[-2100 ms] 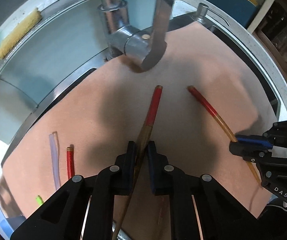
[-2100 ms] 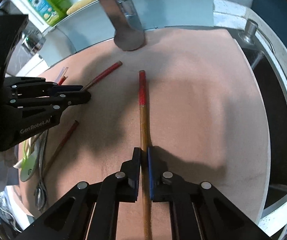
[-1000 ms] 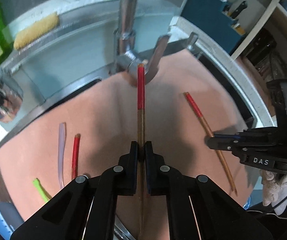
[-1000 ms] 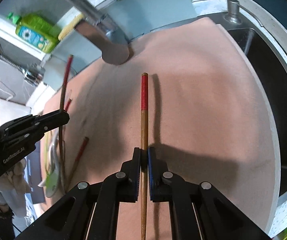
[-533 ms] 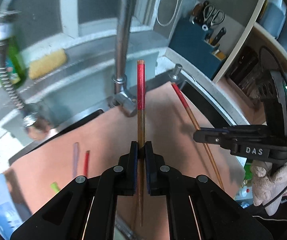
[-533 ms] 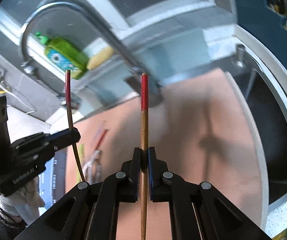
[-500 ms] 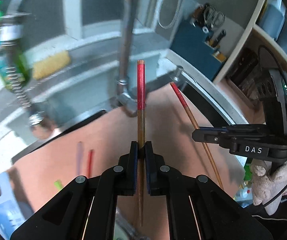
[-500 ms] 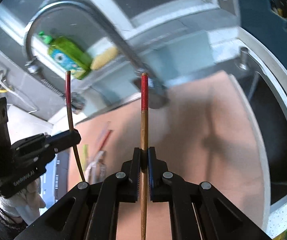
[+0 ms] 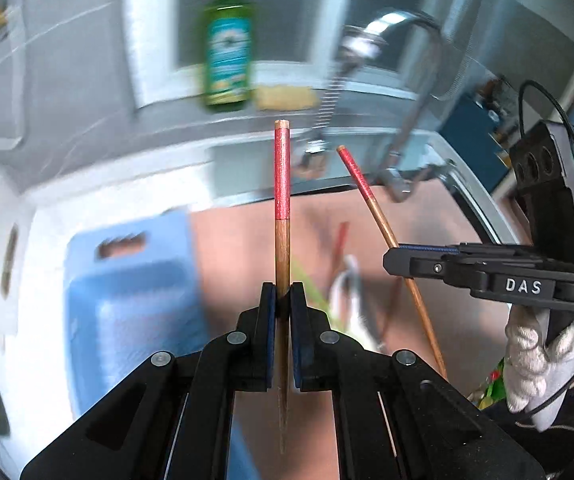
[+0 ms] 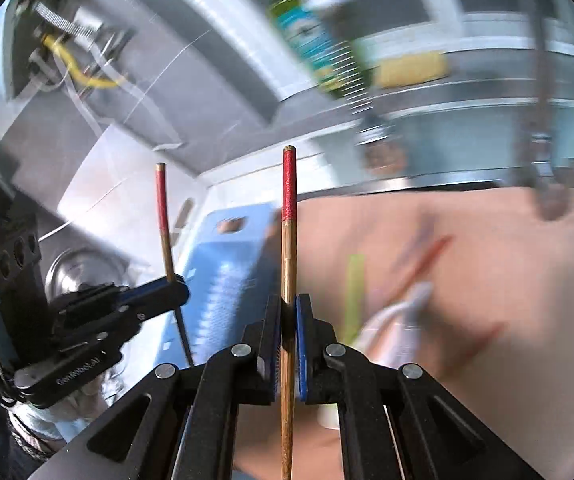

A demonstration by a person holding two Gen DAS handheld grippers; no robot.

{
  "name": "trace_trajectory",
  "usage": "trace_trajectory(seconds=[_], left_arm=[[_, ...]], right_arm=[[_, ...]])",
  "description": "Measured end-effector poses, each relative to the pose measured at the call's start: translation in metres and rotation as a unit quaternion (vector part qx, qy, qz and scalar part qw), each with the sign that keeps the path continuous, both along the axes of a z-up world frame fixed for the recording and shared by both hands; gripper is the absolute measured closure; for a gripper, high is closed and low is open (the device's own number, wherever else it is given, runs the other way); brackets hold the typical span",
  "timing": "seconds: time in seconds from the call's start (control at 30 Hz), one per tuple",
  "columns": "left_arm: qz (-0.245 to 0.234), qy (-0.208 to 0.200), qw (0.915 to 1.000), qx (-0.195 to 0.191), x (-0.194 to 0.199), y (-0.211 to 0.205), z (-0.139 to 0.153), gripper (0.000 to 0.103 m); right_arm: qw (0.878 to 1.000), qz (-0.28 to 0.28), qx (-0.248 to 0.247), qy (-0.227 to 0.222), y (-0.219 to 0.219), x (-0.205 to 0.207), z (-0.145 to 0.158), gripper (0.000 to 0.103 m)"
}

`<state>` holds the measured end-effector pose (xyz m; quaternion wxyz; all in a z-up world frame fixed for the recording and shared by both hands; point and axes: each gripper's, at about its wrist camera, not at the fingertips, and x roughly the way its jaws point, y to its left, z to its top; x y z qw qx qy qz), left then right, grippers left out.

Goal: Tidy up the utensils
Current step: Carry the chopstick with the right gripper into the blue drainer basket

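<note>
Both grippers have swung from the faucet toward the blue basket (image 9: 127,300), each lifting a chopstick. Left gripper (image 9: 283,300) and right gripper (image 10: 287,316) jaws are clamped on one red-tipped chopstick (image 9: 282,208) each, near the basket. Transfer step; next, lowering into the basket.

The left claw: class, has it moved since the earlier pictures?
Yes. The left claw, shut on its chopstick, has lifted off the peach mat and swung left towards the blue basket.
</note>
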<state>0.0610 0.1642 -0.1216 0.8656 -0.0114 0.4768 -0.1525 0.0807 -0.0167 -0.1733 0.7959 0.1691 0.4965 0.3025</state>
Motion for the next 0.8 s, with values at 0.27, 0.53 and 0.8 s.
trace_trajectory(seconds=[0.27,0.53,0.8], left_arm=[[0.077,0.029,0.9965,-0.012,-0.019,0.088,-0.030,0.098],[0.102,0.054,0.9927,-0.036,-0.012,0.129,-0.064,0.098],[0.106,0.084,0.9900,-0.042,0.005,0.143,-0.100,0.098]], right_arm=[[0.999,0.045,0.004,0.030,0.115,-0.006,-0.029,0.097],[0.997,0.033,-0.019,0.068,0.183,-0.003,-0.072,0.097],[0.994,0.013,-0.068,0.084,0.205,0.013,-0.102,0.097]])
